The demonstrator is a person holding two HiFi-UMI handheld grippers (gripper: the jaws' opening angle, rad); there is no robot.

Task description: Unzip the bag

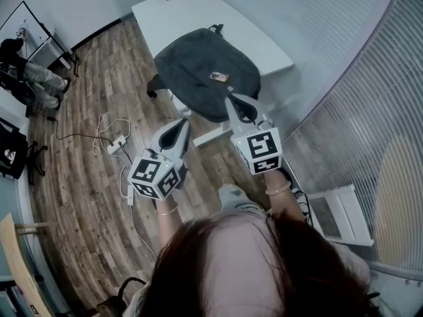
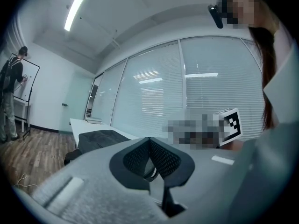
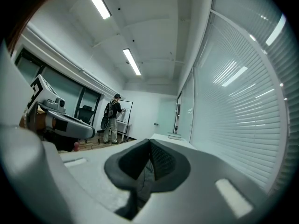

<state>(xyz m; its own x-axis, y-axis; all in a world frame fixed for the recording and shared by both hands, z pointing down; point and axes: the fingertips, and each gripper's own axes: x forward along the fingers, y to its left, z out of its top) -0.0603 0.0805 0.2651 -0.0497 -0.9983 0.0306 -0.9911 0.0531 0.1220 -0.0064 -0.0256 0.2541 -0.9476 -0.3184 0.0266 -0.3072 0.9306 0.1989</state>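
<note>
The left gripper (image 1: 173, 136) hangs over the wooden floor (image 1: 79, 197), fingers pressed together on nothing. The right gripper (image 1: 240, 109) is likewise closed and empty, at the near edge of the dark backpack (image 1: 198, 68) lying on the white table (image 1: 172, 15).

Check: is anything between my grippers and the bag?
Nothing visible. The left gripper and right gripper, both shut and empty, point toward the bag on the table with open air between.

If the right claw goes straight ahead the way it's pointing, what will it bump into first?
Most likely the dark bag lying on the white table. The shut right claw aims at the bag's near edge. Height is hard to judge, so it might pass just above.
</note>
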